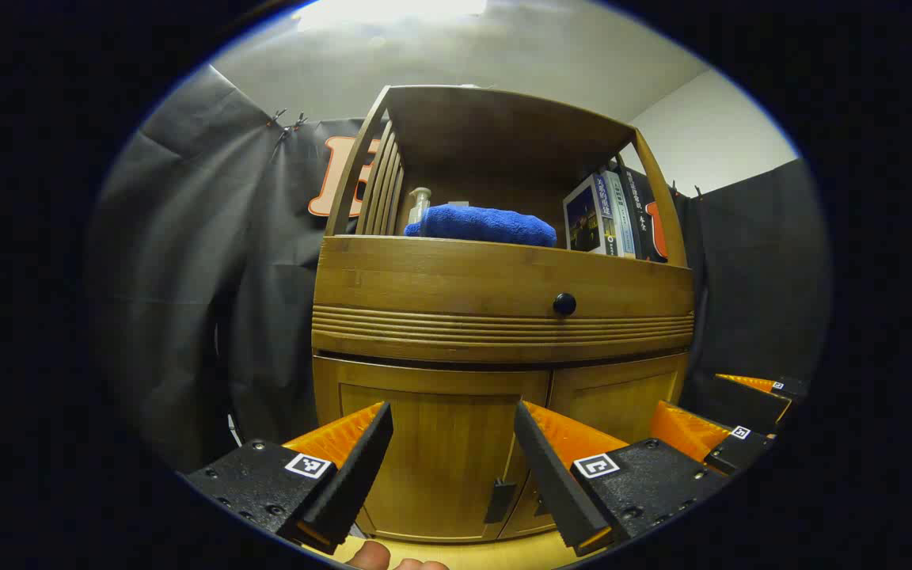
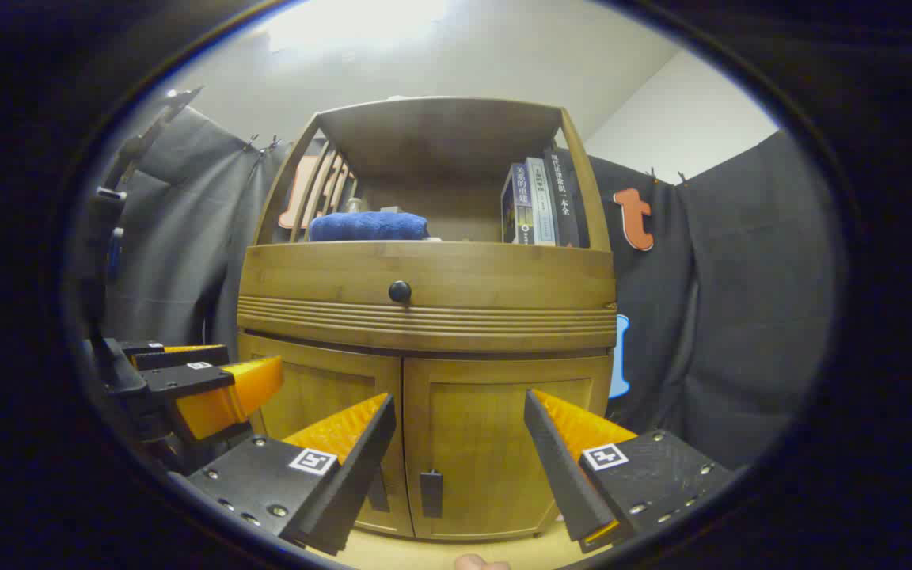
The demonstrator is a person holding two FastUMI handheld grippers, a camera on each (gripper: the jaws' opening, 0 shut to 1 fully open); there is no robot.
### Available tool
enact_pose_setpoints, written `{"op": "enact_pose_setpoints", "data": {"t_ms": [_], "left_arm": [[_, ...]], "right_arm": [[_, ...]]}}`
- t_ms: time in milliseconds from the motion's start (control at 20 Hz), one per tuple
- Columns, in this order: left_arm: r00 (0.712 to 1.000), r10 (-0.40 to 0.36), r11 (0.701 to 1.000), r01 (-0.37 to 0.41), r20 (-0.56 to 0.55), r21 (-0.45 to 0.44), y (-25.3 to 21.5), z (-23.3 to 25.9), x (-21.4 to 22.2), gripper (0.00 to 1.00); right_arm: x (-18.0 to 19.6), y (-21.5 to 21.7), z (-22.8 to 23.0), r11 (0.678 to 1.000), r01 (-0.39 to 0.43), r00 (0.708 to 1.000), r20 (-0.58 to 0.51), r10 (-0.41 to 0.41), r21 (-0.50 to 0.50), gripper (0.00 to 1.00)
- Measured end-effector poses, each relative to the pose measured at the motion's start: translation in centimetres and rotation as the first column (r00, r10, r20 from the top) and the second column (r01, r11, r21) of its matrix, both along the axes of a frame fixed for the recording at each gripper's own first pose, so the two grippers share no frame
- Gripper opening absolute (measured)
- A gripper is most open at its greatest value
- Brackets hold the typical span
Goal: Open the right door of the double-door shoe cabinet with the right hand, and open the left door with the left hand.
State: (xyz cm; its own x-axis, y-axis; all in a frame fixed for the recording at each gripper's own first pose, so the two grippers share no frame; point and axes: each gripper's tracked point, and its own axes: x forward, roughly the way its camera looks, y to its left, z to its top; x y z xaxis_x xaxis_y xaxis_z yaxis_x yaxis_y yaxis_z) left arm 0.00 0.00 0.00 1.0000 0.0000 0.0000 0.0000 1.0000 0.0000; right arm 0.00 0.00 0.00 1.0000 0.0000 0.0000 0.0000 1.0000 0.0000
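The wooden shoe cabinet (image 1: pixel 503 277) stands straight ahead with both lower doors shut. In the left gripper view, my left gripper (image 1: pixel 453 412) is open in front of the left door (image 1: pixel 440 467), short of touching it. That door's dark handle (image 1: pixel 498 500) sits low by the centre seam. The right gripper (image 1: pixel 689 393) shows at the right, before the right door (image 1: pixel 614 404). In the right gripper view, my right gripper (image 2: pixel 460 400) is open facing the right door (image 2: pixel 488 443) and its handle (image 2: pixel 431 483). The left gripper (image 2: pixel 254 360) hovers by the left door (image 2: pixel 329 388).
Above the doors is a drawer with a round black knob (image 1: pixel 564 304). The open shelf on top holds a folded blue towel (image 1: pixel 488 224), a pump bottle (image 1: pixel 419 204) and upright books (image 1: pixel 610 214). Black cloth walls flank the cabinet. A thumb (image 1: pixel 369 556) shows at the bottom edge.
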Motion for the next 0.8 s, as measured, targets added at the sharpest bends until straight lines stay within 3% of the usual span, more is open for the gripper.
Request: {"op": "enact_pose_setpoints", "data": {"t_ms": [50,300,450,500,550,600,800], "left_arm": [[1.000,0.000,1.000,0.000,-0.002,0.000,0.0,-0.1,-0.1,0.92],[1.000,-0.008,1.000,0.008,-0.004,0.002,-0.3,0.0,-0.7,0.95],[1.000,-0.006,1.000,0.006,0.001,0.010,-0.3,0.1,-1.1,0.92],[1.000,-0.007,1.000,0.007,0.002,0.013,-0.3,0.1,-1.2,0.95],[1.000,-0.007,1.000,0.007,0.002,0.016,-0.3,0.1,-1.4,0.92],[1.000,-0.008,1.000,0.008,0.004,0.018,-0.2,0.2,-1.5,0.95],[1.000,-0.007,1.000,0.007,-0.007,0.021,0.1,-0.2,-1.7,0.95]], "right_arm": [[-0.1,0.0,0.1,1.000,0.002,1.000,0.001,-0.002,-0.003,0.95],[-0.8,0.0,0.0,1.000,-0.003,1.000,-0.003,0.003,-0.014,0.95],[-1.2,0.1,-0.1,1.000,-0.005,1.000,-0.001,0.005,-0.023,0.98],[-1.3,0.0,-0.3,1.000,-0.005,1.000,-0.002,0.005,-0.025,0.97],[-1.3,0.1,-0.3,1.000,-0.005,1.000,-0.005,0.005,-0.026,1.00],[-1.4,0.2,-0.5,1.000,-0.006,1.000,-0.006,0.006,-0.025,0.94],[-1.4,0.4,-1.2,1.000,-0.004,1.000,-0.012,0.003,-0.025,0.98]]}}
